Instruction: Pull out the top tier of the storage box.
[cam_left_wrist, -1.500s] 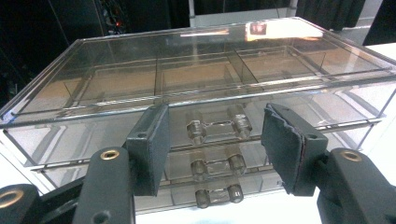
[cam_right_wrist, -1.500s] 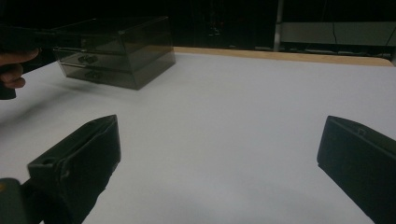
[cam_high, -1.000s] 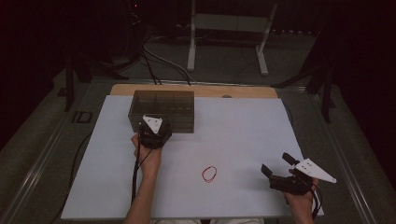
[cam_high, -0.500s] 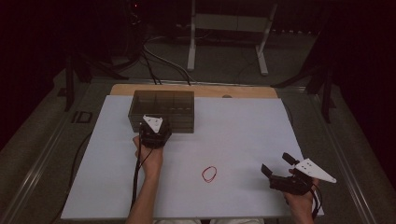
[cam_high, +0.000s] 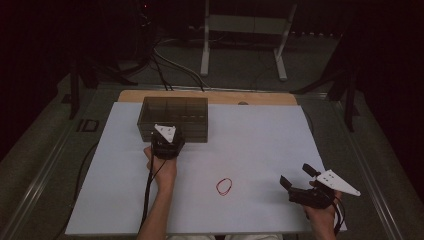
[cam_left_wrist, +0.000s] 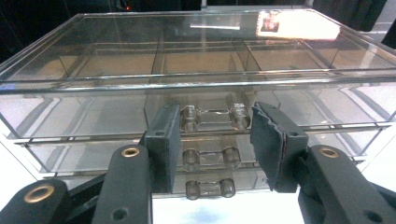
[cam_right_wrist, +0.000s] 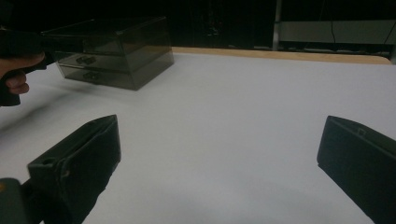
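A clear smoky plastic drawer box (cam_high: 175, 112) stands at the back left of the white sheet. My left gripper (cam_high: 170, 139) is against its front. In the left gripper view its jaws have just been closing and the pads (cam_left_wrist: 164, 140) now flank and touch the top drawer's handle (cam_left_wrist: 215, 116). Two more handles sit below it. My right gripper (cam_high: 296, 175) rests near the front right of the sheet, open, with bare sheet between its jaws (cam_right_wrist: 219, 135). From there the box (cam_right_wrist: 116, 51) lies far off to the left.
A red rubber band (cam_high: 224, 186) lies on the white sheet (cam_high: 260, 145) between my two hands. A wooden table edge (cam_high: 270, 98) runs behind the sheet. Cables and a metal stand (cam_high: 240, 30) are on the dark floor beyond.
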